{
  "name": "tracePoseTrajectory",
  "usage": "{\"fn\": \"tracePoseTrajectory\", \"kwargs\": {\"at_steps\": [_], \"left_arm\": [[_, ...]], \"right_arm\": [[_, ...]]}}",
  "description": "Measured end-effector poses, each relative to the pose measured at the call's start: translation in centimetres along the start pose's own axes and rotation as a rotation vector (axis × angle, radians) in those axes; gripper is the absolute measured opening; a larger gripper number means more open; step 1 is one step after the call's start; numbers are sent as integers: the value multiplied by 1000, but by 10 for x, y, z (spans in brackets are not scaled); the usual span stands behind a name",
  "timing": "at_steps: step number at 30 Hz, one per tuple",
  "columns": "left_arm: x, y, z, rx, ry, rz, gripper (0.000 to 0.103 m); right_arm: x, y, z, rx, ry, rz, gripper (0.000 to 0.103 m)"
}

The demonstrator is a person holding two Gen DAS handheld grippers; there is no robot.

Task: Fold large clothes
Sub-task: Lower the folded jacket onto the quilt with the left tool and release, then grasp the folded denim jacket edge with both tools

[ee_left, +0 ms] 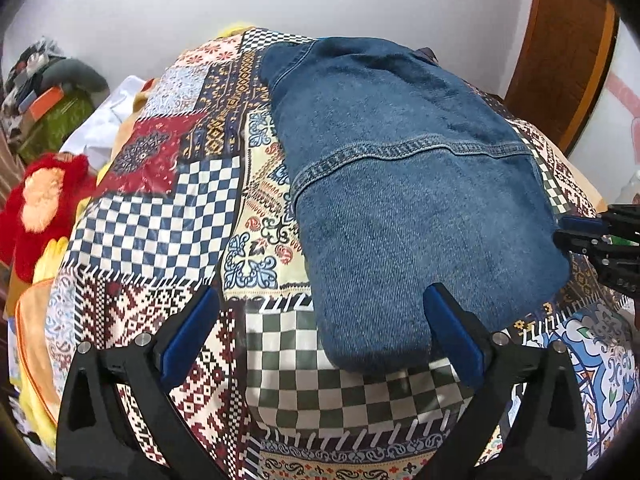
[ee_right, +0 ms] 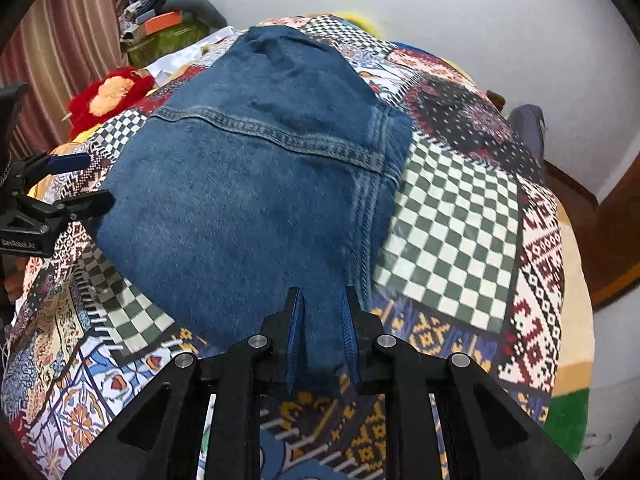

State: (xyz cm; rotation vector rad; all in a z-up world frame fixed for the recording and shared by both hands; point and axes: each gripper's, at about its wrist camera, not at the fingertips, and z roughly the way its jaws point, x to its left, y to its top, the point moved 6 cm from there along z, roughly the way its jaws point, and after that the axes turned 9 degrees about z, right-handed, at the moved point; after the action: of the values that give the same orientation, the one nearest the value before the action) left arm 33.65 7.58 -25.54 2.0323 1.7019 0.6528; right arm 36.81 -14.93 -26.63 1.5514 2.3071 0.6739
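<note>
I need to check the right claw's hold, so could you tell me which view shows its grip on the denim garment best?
The right wrist view: the right claw pinches the denim garment at its near edge. The left wrist view shows that claw only at the frame's right margin, beside the denim.

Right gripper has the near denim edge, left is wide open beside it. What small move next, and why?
Probably close the left gripper on the near corner of the denim garment. Its fingers are wide open with one at that corner, while the right gripper already pinches the near edge; both need a hold before lifting the fold over the patchwork cover.
</note>
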Motion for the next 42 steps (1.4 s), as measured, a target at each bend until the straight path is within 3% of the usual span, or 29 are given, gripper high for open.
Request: {"fn": "tracePoseTrajectory", "kwargs": {"at_steps": [2,3,4,8,13,16,20,24,28,36,42], "left_arm": [[1,-2,-1,4,6,-3,103],[0,-3,-3,4,13,2,103],[-1,-4,-6,3,15,6,103],[1,-11,-14,14,28,5,103],[15,-20,-23,63,53,-30,103],[25,-11,-33,33,83,-30,103],[36,14,-47,-34,62,-52,103],[49,46,-50,-103,0,-100,103],[57,66,-33,-95,-80,-153,103],[58,67,36,71,-367,-319,103],[54,63,75,137,-496,-399,103]], "right_arm": [[-7,-6,1,2,-72,-17,42],[-10,-8,-1,-8,-90,-12,64],[-16,-11,-2,-18,-108,0,73],[-42,-23,-9,21,-38,107,73],[-59,-20,-23,25,-41,166,74],[-58,-9,-33,6,-6,188,74],[-50,14,-45,-34,60,212,75],[-42,40,-47,-68,147,254,82],[-38,61,-37,-53,199,289,82],[-32,80,25,80,269,307,82],[-25,83,66,166,346,314,82]]}}
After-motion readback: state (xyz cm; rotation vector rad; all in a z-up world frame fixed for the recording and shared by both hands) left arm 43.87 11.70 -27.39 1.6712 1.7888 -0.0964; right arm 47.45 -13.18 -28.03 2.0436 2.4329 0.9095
